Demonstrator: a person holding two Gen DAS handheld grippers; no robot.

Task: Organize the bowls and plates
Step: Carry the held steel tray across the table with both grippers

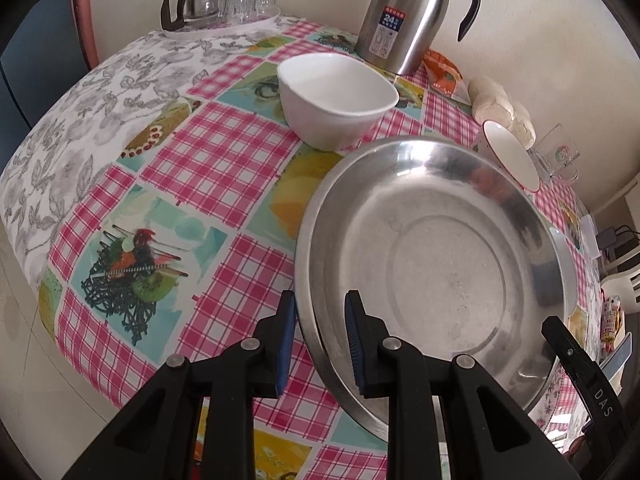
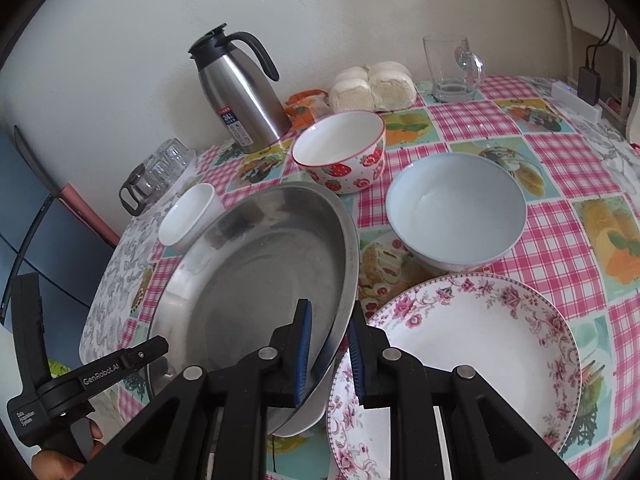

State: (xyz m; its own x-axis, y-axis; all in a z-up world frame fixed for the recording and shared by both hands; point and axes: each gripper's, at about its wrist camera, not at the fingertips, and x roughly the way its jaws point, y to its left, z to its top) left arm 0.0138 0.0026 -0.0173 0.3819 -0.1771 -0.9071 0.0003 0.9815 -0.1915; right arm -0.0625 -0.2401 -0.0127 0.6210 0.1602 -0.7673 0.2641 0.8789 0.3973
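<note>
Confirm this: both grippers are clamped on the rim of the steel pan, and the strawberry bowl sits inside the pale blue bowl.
Not quite. The strawberry bowl stands on the tablecloth beside the pale blue bowl, not inside it; the right wrist view shows this. The rest holds: the left gripper and right gripper are both clamped on the steel pan rim.

A home dining corner, this: a desk (image 2: 560,152) under a checked fruit-print oilcloth, a steel thermos jug (image 2: 240,92), bread rolls (image 2: 372,88), drinking glasses (image 1: 248,0) against a plain wall.
</note>
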